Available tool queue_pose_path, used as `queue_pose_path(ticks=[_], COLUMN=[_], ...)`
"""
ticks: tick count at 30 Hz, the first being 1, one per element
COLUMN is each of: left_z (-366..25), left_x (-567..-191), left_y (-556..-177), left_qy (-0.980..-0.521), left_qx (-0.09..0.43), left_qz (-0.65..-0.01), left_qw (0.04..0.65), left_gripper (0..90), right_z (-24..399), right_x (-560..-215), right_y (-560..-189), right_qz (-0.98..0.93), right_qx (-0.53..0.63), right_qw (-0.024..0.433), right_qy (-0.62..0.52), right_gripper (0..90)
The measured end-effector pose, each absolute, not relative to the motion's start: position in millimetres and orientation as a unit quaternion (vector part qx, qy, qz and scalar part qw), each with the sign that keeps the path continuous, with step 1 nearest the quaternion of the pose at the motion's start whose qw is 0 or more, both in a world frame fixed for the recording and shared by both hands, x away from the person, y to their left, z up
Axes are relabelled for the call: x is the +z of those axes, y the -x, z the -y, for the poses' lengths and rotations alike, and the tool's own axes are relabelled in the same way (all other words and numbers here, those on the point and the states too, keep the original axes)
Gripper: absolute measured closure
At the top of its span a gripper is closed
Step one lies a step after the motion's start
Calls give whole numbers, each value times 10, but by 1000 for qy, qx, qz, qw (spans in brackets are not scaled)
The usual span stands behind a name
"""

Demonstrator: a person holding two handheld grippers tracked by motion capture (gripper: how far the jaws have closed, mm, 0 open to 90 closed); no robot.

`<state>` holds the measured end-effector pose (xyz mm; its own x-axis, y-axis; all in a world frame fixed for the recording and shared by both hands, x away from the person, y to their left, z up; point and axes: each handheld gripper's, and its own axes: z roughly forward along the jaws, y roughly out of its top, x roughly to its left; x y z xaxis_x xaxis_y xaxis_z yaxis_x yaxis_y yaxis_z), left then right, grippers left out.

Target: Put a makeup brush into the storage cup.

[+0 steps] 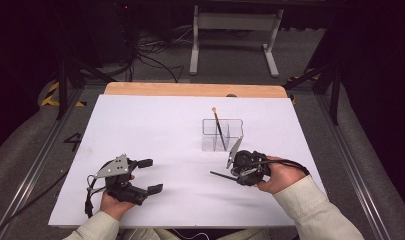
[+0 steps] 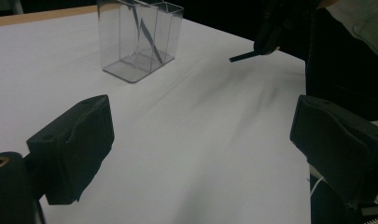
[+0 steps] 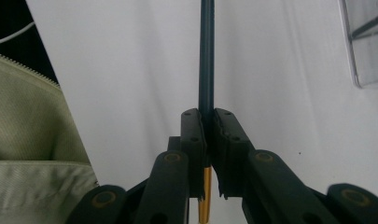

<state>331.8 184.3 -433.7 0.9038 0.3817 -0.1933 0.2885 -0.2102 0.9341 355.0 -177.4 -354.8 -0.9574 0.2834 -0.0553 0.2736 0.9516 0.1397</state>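
Note:
My right gripper is shut on a dark pencil that sticks out to the left, just above the white table sheet. In the right gripper view the jaws pinch the pencil's shaft, with its gold end below them. A clear compartment holder stands just behind that hand, and another pencil leans inside it. My left gripper rests at the front left, open and holding nothing. Its own view looks past its wide jaws to the holder and the held pencil.
A wooden table edge runs along the back of the sheet. Beyond it are floor cables and a white frame's legs. A pale sleeve lies at the left of the right gripper view.

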Motion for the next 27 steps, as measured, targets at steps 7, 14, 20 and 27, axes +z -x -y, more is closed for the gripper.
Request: queue_pose_path(ticks=[7,14,20,27], left_z=[-1744,-1651,-1572,-1510], left_x=[-4295,-4267,-4247,-4217], left_y=[-3339,-3356,-3370,-3376], left_qy=[-781,-779,-782,-781], left_qx=[31,16,9,1], left_qz=[-194,-179,-164,-153], left_qw=[593,601,601,606], left_gripper=[84,100,112,113], right_z=[1644,1531,1462,1364], right_x=[-3459,-3350,-3282,-3241], right_y=[-3514,-3500,-3486,-3488], right_qz=[-993,-995,-996,-997], right_qx=[66,67,70,77], right_qw=[33,35,32,22], right_qy=[-95,-66,-42,-16], right_gripper=[832,833,833,832])
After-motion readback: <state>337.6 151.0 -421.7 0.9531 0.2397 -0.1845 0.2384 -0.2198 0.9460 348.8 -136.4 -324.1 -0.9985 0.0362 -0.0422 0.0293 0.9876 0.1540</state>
